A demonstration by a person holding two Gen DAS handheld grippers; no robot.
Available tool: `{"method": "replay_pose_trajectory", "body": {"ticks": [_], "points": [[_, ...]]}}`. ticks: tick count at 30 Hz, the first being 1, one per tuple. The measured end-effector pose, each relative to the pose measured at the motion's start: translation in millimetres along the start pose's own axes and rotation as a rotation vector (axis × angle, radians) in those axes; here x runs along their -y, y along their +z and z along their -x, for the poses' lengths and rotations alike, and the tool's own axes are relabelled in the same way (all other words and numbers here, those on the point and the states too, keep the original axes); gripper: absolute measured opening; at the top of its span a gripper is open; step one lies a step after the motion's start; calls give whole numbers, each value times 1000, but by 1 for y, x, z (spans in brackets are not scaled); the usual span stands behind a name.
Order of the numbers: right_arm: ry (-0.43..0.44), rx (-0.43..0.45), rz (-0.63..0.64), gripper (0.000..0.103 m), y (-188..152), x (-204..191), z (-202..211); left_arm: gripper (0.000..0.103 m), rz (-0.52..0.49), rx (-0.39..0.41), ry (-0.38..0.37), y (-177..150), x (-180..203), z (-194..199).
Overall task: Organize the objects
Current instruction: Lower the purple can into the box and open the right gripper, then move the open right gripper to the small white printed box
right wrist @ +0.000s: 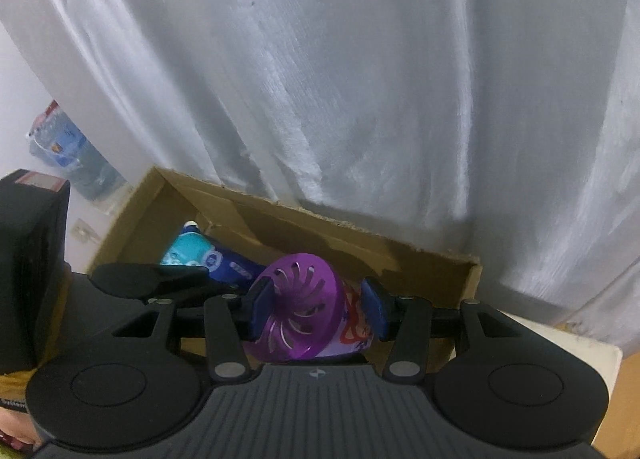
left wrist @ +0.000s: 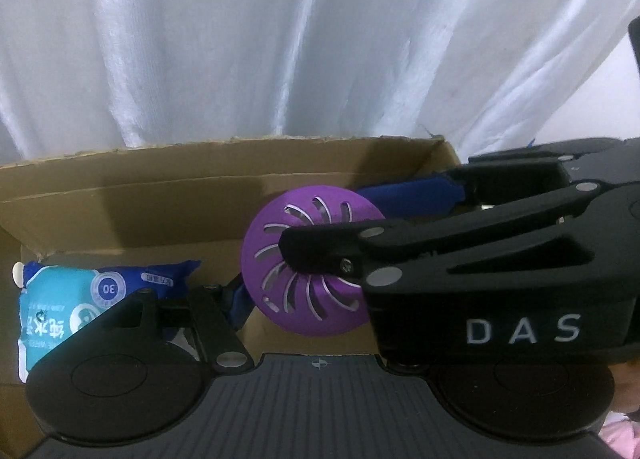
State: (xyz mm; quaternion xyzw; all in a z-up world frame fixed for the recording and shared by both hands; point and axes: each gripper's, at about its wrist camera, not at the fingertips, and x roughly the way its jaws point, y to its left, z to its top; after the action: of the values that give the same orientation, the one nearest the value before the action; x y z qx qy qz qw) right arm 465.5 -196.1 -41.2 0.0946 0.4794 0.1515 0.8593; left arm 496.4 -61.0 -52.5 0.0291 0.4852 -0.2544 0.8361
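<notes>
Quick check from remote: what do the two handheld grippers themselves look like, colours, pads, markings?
Both are matte black, with linkage arms on silver pivot pins above round black discs and a ribbed dark base plate. The right gripper has blue finger pads and white "DAS" lettering on its side. The left gripper also has a blue pad.

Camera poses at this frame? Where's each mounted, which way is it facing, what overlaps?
Left wrist: on left tool, looking down into cardboard box before white curtain; own finger shows, right tool crosses in.
Right wrist: on right tool, looking into same box; own fingers clamp purple-lidded container.
Shared: box, curtain, container, blue pack.
</notes>
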Motion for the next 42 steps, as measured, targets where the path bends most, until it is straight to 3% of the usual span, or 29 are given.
{"method": "replay_pose_trajectory", "body": {"ticks": [6,14,19,21,28,33,37,42], "points": [[-11,6,14,52,4,2,-1,75,-13,18,3,-10,5,5],[17,49,-15,52,2,6,16,81,-23,53,40,-15,11,26],[97,140,-47,52,-10,1,62,87,-11,107,65,-19,7,67],[153,197,-54,59,-23,-4,90,92,-3,147,70,-29,6,93],[260,348,-42,60,-82,-20,172,99,33,306,105,-89,6,188],[301,403,-73,65,-124,-23,198,101,84,403,145,-157,8,234],[328,391,-128,69,-154,-25,197,102,127,443,206,-205,7,246],[344,307,-185,75,-184,-41,176,102,209,449,256,-259,-9,251]]}}
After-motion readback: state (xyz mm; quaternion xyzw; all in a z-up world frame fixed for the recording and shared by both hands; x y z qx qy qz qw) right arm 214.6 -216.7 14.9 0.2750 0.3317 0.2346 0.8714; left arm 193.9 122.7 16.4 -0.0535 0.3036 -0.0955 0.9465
